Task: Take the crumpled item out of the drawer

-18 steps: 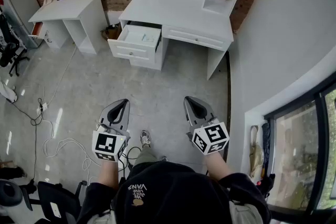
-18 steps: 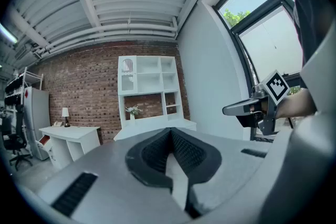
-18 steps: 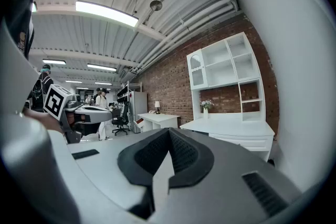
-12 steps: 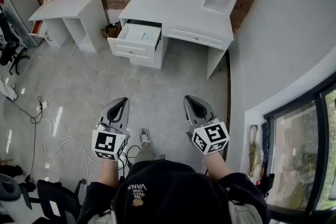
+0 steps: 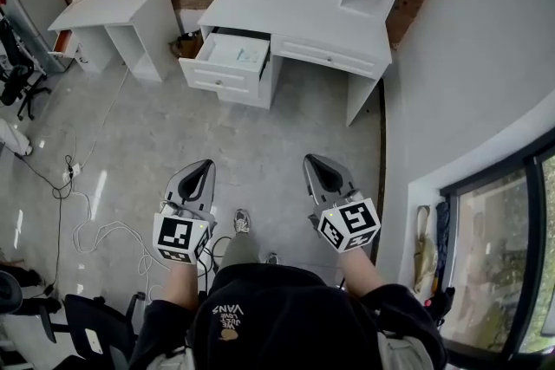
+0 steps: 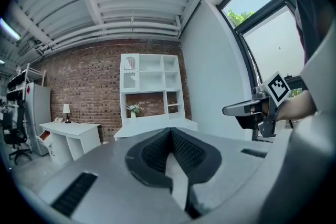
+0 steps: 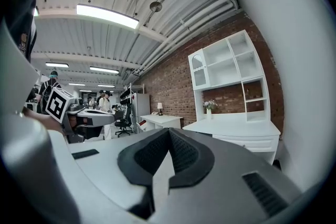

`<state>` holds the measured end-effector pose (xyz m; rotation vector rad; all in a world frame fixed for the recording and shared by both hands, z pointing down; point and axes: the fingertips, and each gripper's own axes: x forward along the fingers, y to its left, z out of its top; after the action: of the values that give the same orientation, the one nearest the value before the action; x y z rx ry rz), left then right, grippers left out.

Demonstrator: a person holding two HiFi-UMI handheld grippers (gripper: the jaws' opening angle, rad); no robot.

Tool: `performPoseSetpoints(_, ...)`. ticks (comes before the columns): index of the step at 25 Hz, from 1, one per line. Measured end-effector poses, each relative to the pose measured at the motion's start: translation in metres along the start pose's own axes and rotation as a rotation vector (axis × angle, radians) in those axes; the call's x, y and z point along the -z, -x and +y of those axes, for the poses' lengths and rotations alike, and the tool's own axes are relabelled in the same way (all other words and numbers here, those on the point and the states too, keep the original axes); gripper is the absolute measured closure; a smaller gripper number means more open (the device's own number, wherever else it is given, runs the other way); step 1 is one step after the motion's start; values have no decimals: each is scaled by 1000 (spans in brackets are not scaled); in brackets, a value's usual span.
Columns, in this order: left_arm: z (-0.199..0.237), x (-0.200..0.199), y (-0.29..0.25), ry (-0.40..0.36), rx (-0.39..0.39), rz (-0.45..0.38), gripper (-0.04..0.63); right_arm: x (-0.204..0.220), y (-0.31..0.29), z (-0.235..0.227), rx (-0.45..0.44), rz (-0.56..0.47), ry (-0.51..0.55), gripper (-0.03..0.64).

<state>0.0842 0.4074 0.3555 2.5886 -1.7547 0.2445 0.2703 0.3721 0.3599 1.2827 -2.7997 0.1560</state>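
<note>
Standing well apart from the open drawer (image 5: 221, 81), up at 12 o'clock in the head view, under the left end of the white surface (image 5: 303, 17). Holding the left gripper (image 5: 200, 173) and the right gripper (image 5: 319, 172) out in front, side by side, with jaws pressed together on nothing. Looks like the walking-up step, with no reaching yet. Can make out something pale inside the drawer, likely the crumpled item (image 5: 240, 55), but too small to tell for sure. To do this well: walk straight to 12 o'clock, stop just short of the drawer front, open one pair of jaws before dipping in, and come down from above. Plenty of bare floor (image 5: 260, 134) ahead. Keep off the cables (image 5: 91, 230) at 9 o'clock and the wall (image 5: 468, 74) at 3 o'clock. Mind the drawer's hard rim and the surface edge just over it
</note>
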Motion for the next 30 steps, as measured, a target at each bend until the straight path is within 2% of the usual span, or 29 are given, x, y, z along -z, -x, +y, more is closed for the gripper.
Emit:
performPoseSetpoints(10,56,15,-52,47,18,13,586,0,-71,-25,34,18,-3,615)
performPoseSetpoints(12,72,13,-68,47,40,8,558,-2,-95,-31,42,23,-3,615)
performPoseSetpoints(19,148,15,-122,60,82,31,489,-9,-188,-39,73,21,-22,513)
performPoseSetpoints(30,261,22,-192,37,165,56,454,-15,-311,-47,160,33,-29,497)
